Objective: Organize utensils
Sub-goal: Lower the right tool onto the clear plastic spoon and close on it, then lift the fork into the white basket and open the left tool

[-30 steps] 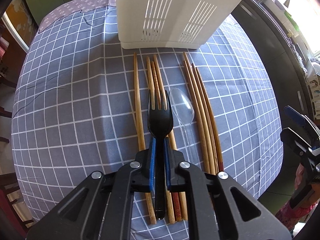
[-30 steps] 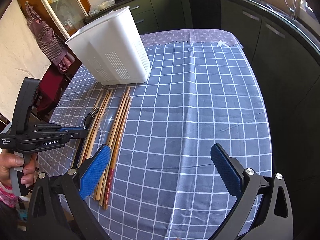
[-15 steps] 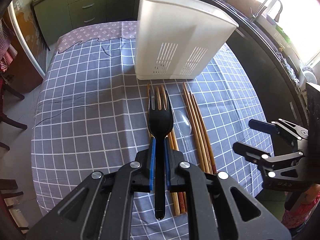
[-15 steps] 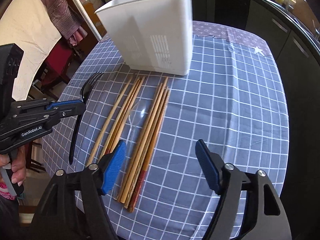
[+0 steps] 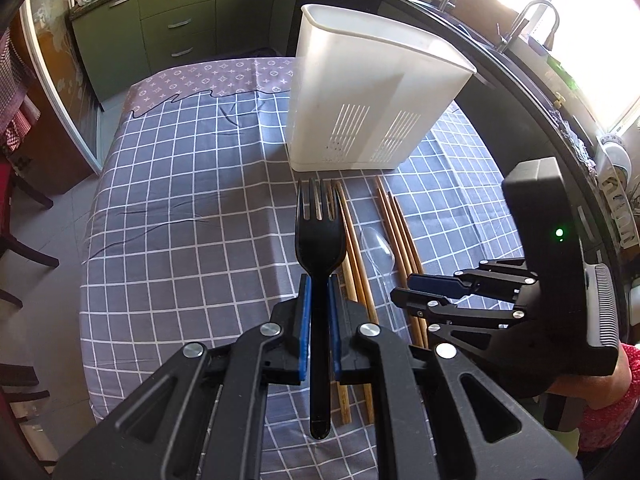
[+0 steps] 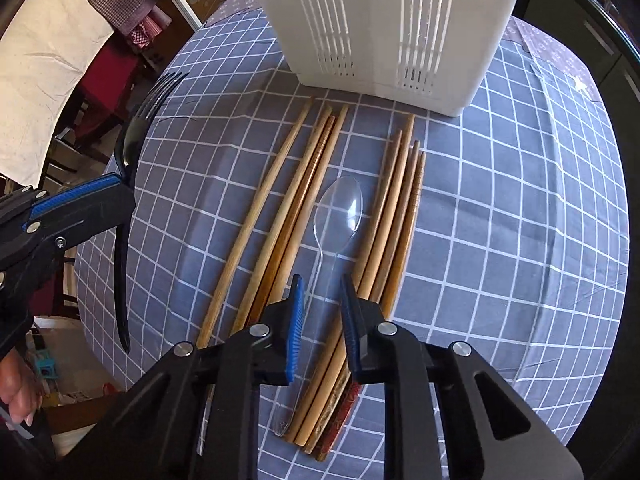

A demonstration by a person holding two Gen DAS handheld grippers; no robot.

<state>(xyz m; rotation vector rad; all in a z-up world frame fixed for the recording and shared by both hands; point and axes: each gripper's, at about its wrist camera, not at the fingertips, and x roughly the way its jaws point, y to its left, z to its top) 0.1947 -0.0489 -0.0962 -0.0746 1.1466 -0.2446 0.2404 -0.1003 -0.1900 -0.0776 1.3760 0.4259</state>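
My left gripper [image 5: 319, 292] is shut on a black plastic fork [image 5: 319, 232] and holds it above the table, tines toward the white slotted utensil holder [image 5: 372, 96]. The fork also shows at the left of the right wrist view [image 6: 132, 148]. My right gripper [image 6: 322, 296] is low over the table with its jaws partly closed on either side of the handle of a clear plastic spoon [image 6: 338, 216], with a gap left on both sides. Several wooden chopsticks [image 6: 280, 208] lie on both sides of the spoon. The right gripper also shows in the left wrist view [image 5: 408, 292].
The table carries a grey checked cloth [image 5: 180, 216]. The utensil holder [image 6: 384, 24] stands just beyond the chopstick tips. Dark kitchen counters [image 5: 520, 92] run along the right, green cabinets [image 5: 176, 20] at the back, and chairs [image 6: 112, 68] stand at the left.
My left gripper has lifted the fork higher and back. My right gripper has moved left and down over the spoon, and its jaws have narrowed around the spoon's handle.
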